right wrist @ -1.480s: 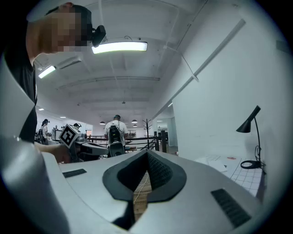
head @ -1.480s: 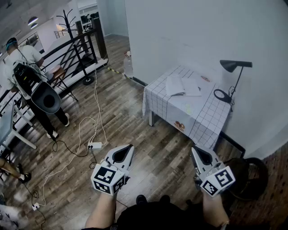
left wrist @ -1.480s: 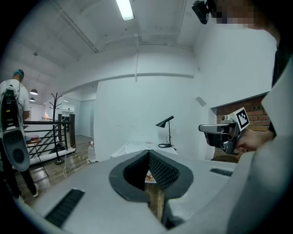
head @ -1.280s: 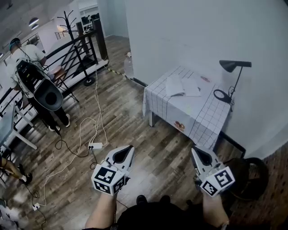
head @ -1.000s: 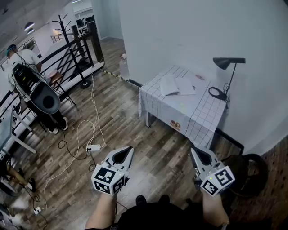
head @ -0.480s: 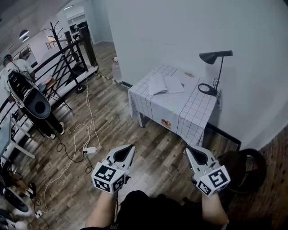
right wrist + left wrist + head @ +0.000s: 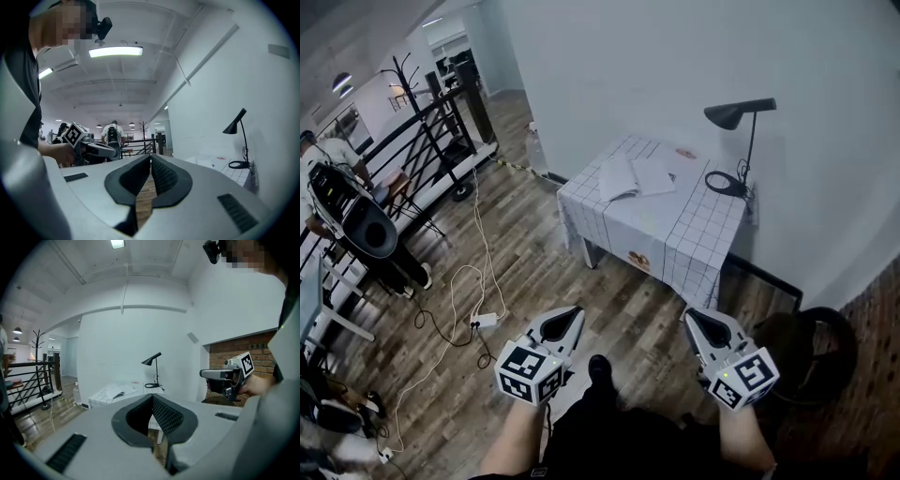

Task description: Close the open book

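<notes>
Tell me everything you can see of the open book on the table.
The open book is white, apparently paper; its print is too small to read. It lies spread, pages up, the left page bulging slightly, on the checked tablecloth toward the tabletop's far side, left of the black desk lamp. Only the cloth touches it.

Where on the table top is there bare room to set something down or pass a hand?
The near half of the table is bare, between the open book and the front edge. A narrower strip is free between book and lamp base. The far side is crowded: book, lamp base and a small red thing by the wall.
</notes>
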`<act>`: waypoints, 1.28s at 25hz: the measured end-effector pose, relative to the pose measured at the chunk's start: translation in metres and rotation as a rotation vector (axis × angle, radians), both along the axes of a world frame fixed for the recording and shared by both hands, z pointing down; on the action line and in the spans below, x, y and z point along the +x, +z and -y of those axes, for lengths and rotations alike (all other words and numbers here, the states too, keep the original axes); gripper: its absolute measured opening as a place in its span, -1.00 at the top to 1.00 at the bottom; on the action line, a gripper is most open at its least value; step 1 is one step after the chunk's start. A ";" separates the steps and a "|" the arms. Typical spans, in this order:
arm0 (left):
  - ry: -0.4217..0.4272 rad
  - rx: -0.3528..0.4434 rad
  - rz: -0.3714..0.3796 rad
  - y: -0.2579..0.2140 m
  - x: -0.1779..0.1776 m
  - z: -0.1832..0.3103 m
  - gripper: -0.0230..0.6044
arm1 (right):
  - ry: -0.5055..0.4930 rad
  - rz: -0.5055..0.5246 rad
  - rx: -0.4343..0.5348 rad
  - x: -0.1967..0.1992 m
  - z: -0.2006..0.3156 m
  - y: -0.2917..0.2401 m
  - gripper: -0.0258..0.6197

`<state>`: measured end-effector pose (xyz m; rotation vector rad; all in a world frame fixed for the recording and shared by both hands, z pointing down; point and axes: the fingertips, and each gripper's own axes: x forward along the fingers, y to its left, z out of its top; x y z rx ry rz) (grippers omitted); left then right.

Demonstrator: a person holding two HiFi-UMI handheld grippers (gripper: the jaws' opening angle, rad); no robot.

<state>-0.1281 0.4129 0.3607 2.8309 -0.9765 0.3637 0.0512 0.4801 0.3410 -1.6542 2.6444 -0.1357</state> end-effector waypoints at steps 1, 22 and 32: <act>0.002 -0.002 0.000 0.002 0.001 0.006 0.90 | -0.003 -0.001 -0.007 0.000 0.005 0.003 0.90; 0.000 -0.049 -0.039 0.024 -0.040 0.239 0.90 | -0.048 -0.041 -0.136 -0.045 0.244 0.022 0.91; 0.006 -0.046 -0.056 0.026 -0.066 0.327 0.90 | -0.062 -0.078 -0.144 -0.080 0.336 0.013 0.91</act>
